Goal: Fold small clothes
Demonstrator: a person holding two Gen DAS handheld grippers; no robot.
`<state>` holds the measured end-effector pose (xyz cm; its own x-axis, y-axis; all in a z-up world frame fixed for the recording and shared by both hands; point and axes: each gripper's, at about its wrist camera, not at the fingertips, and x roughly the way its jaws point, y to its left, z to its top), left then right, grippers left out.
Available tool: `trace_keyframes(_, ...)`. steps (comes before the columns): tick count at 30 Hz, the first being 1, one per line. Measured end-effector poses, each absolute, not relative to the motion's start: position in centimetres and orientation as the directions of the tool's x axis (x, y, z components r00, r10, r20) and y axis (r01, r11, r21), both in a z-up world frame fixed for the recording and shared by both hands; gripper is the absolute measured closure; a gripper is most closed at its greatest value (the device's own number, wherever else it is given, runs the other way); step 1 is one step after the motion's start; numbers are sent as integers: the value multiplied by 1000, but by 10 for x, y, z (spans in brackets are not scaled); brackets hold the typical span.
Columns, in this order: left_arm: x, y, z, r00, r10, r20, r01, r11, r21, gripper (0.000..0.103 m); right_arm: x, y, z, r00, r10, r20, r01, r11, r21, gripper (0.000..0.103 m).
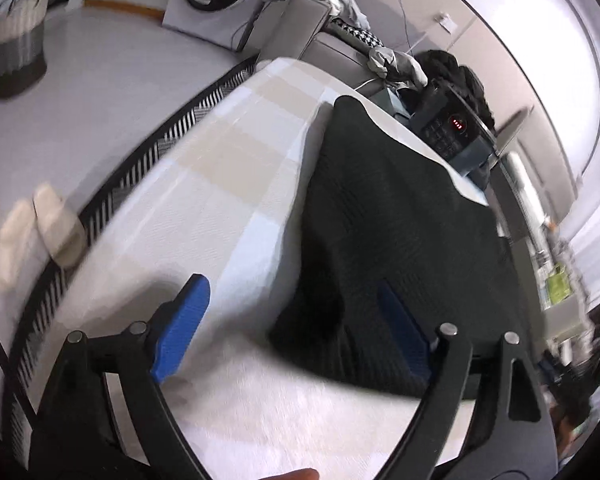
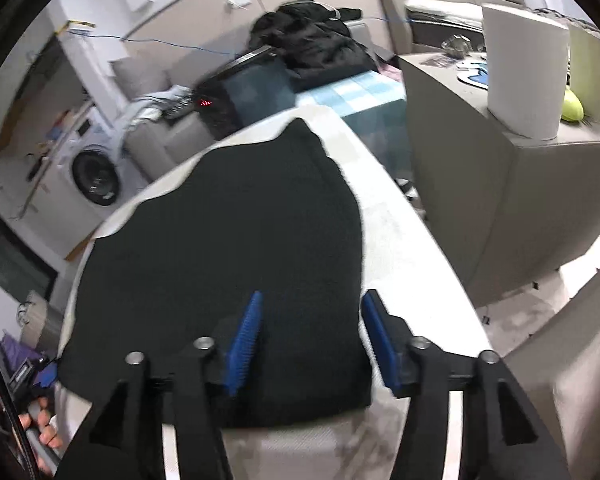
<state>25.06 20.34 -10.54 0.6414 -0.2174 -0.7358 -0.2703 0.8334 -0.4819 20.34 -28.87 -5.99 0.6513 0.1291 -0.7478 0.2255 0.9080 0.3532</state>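
Observation:
A black knitted garment lies spread flat on a white checked tabletop. My left gripper is open, its blue pads straddling the garment's near left edge, just above the cloth. In the right wrist view the same garment fills the middle of the table. My right gripper is open over the garment's near right corner, one pad over the cloth and one just past its right edge.
A black device with a red display and a pile of dark clothes sit beyond the table's far end. A washing machine stands at the left. A beige counter with a white cylinder stands right.

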Motion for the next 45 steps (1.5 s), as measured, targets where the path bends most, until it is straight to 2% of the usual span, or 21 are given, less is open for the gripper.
trace_keyframes(4,232,201,-109,620,-269,-737,-298,788,-538,17,185,-279,-65,619,263,-740,191,864,466,43)
trace_keyframes(9,226,185,-106,616,-310,-724,-280,774,-569,17,165,-266,-67,604,303,-737,185,846,499,42)
trace_keyframes(12,221,175,-116,581,-391,-714,-269,736,-621,17,151,-266,-74,598,374,-709,183,797,575,41)
trace_keyframes(16,218,162,-130,541,-527,-656,-219,664,-715,26,151,-270,-85,577,420,-700,198,760,619,41)
trace_keyframes(19,229,158,-139,528,-614,-587,-200,581,-789,28,155,-277,-95,562,443,-699,244,719,651,41)
trace_keyframes(23,245,156,-139,576,-553,-602,-216,607,-765,43,164,-288,-104,582,475,-660,297,632,716,41)
trace_keyframes(25,254,156,-140,593,-536,-601,-232,602,-764,53,168,-290,-106,596,468,-653,319,608,727,41)
trace_keyframes(27,259,157,-142,604,-506,-616,-256,609,-751,68,175,-292,-112,602,465,-649,347,580,737,41)
trace_keyframes(30,262,157,-142,624,-452,-637,-273,638,-720,81,183,-291,-116,624,452,-637,357,560,748,41)
trace_keyframes(36,258,157,-138,641,-437,-631,-269,641,-718,85,178,-281,-116,595,408,-693,383,614,690,41)
trace_keyframes(41,254,166,-148,631,-450,-632,-281,627,-727,85,163,-292,-113,622,378,-686,403,596,694,41)
trace_keyframes(43,256,165,-148,633,-444,-634,-281,631,-723,85,170,-300,-114,638,340,-691,441,574,690,36)
trace_keyframes(45,256,164,-148,636,-441,-634,-285,629,-723,85,179,-303,-116,656,314,-686,458,558,693,35)
